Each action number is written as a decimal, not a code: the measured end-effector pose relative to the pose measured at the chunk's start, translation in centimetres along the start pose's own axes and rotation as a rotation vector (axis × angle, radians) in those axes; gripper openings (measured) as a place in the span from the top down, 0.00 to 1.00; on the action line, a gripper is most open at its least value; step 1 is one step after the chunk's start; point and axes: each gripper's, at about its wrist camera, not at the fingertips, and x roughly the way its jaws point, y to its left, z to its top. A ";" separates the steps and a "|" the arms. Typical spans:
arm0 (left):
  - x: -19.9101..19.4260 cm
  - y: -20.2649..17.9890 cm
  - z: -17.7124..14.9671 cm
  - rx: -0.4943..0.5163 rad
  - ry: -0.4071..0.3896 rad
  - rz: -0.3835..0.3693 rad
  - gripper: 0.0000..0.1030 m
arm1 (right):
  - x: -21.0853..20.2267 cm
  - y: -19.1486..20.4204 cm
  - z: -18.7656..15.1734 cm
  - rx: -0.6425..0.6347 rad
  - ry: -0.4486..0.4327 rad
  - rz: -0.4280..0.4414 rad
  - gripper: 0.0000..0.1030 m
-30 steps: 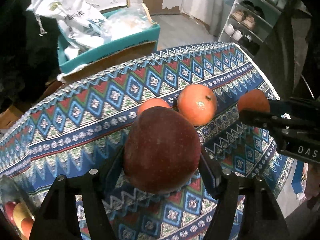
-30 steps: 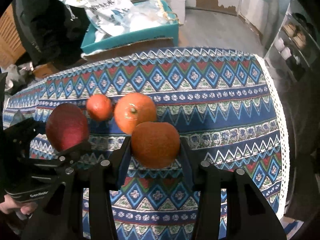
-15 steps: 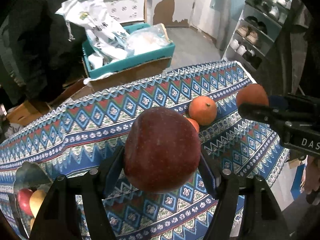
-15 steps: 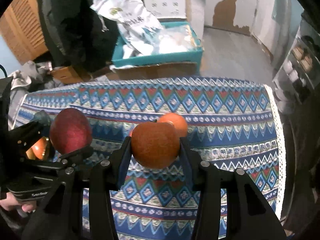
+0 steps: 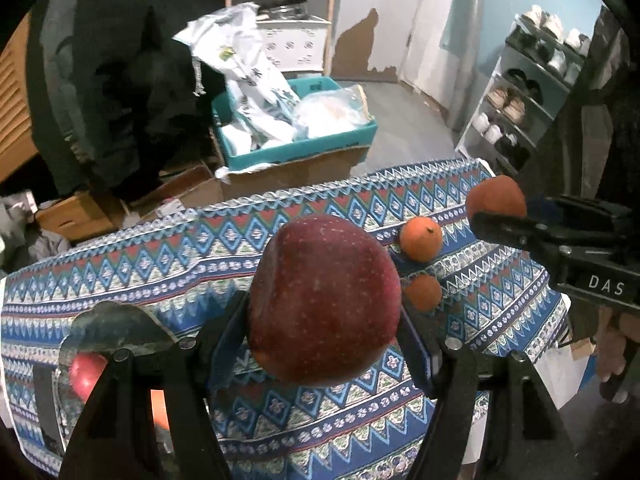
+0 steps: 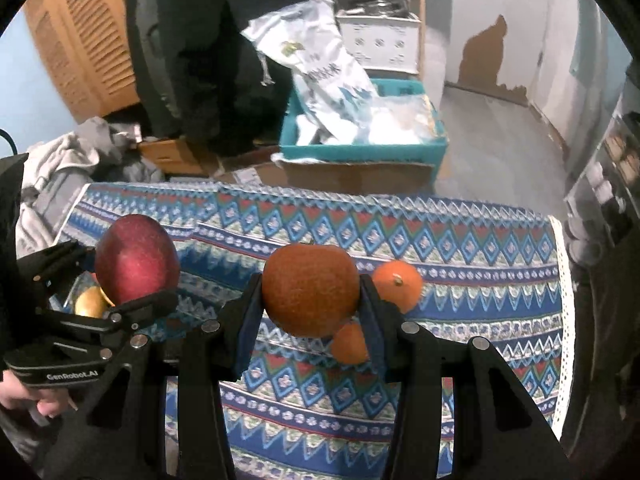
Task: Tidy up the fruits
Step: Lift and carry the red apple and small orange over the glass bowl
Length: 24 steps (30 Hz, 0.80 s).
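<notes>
While your left gripper (image 5: 324, 344) pinches the red apple (image 5: 324, 300), the glass bowl (image 5: 116, 320) sits at its eight o'clock. Your right gripper (image 6: 310, 308) clamps the orange (image 6: 311, 290), farther off.

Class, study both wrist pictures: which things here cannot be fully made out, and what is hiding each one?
- Glass bowl, left wrist view: its contents, mostly hidden behind the left tool.
- Small orange, right wrist view: partly covered by the held orange and the right tool.
- Shoe rack, left wrist view: cut off at the edge.
</notes>
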 end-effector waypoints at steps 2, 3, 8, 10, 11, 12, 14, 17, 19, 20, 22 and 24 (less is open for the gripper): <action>-0.8 0.6 -0.2 -0.008 -0.010 0.010 0.30 | -0.2 0.7 0.3 -0.010 -0.008 0.010 0.56; -1.3 1.0 -0.4 -0.016 -0.013 0.013 0.30 | -0.4 1.3 0.5 -0.018 -0.013 0.019 0.56; -3.1 2.5 -1.3 -0.049 -0.030 0.023 0.30 | -0.8 3.3 1.1 -0.049 -0.029 0.047 0.56; -3.7 3.2 -1.7 -0.062 -0.034 0.032 0.30 | -0.9 4.0 1.4 -0.061 -0.033 0.059 0.56; -4.0 3.5 -1.8 -0.067 -0.036 0.037 0.30 | -0.9 4.3 1.5 -0.067 -0.035 0.064 0.56; -4.2 3.7 -1.9 -0.071 -0.038 0.040 0.30 | -1.0 4.8 1.6 -0.075 -0.036 0.069 0.56; -4.8 4.2 -2.1 -0.081 -0.044 0.045 0.30 | -1.0 5.5 1.8 -0.089 -0.036 0.076 0.56; -5.7 4.7 -2.4 -0.086 -0.059 0.055 0.30 | -1.2 6.4 2.1 -0.105 -0.042 0.086 0.56; -6.3 5.0 -2.7 -0.100 -0.068 0.051 0.30 | -1.4 7.0 2.3 -0.115 -0.045 0.094 0.56; -6.5 5.2 -2.7 -0.109 -0.068 0.044 0.30 | -1.4 7.2 2.4 -0.119 -0.047 0.096 0.56; -6.9 5.7 -3.0 -0.126 -0.069 0.035 0.30 | -1.4 7.9 2.7 -0.128 -0.048 0.104 0.56; -7.2 6.1 -3.3 -0.130 -0.073 0.045 0.30 | -1.2 8.6 2.9 -0.137 -0.047 0.111 0.56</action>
